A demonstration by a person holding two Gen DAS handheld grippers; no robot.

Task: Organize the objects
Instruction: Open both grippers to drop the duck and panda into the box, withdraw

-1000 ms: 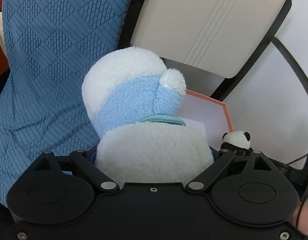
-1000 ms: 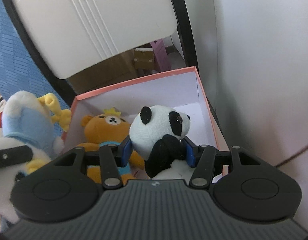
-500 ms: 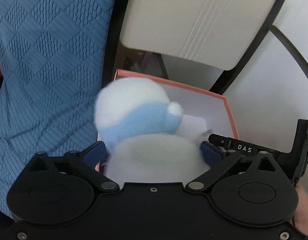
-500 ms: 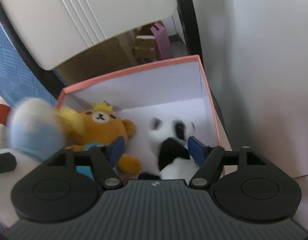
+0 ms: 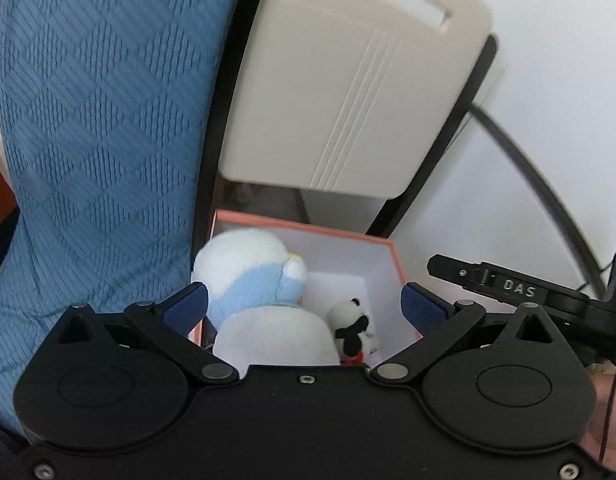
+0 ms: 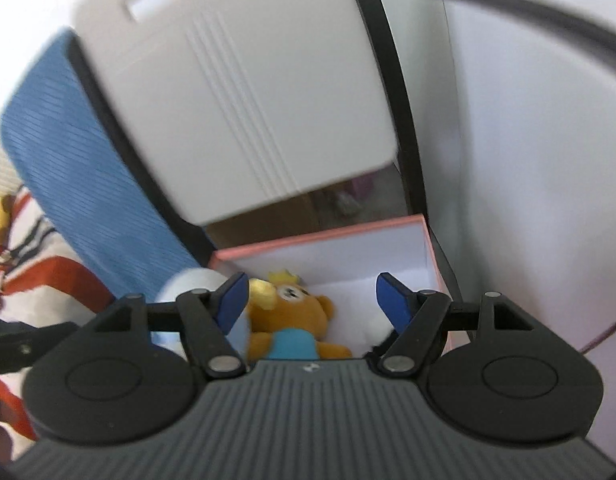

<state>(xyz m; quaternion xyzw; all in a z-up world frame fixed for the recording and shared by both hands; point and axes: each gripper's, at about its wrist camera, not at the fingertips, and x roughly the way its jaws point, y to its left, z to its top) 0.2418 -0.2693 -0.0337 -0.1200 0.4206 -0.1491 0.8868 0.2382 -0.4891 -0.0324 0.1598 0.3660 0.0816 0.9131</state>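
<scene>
A pink box (image 5: 303, 232) with a white inside stands below both grippers. In it sits a blue and white plush (image 5: 247, 276), upright at the left wall, with a small panda (image 5: 350, 320) to its right. My left gripper (image 5: 303, 306) hangs above them, open wide, its pads clear of the plush. The right wrist view shows the box (image 6: 320, 236) holding an orange bear (image 6: 295, 316), the blue and white plush (image 6: 187, 284) at its left and a white bit of the panda (image 6: 378, 326) at its right. My right gripper (image 6: 312, 292) is open above them, holding nothing.
A beige chair back (image 5: 348, 100) with a black frame rises behind the box. Blue textured cloth (image 5: 99, 120) fills the left, and a white wall (image 5: 548, 80) with a black cable (image 5: 528, 160) the right. Striped fabric (image 6: 47, 280) lies at the far left.
Both grippers opened and let go: the blue and white plush and the panda dropped into the box. Both grippers then rose, so the box looks smaller and lower.
</scene>
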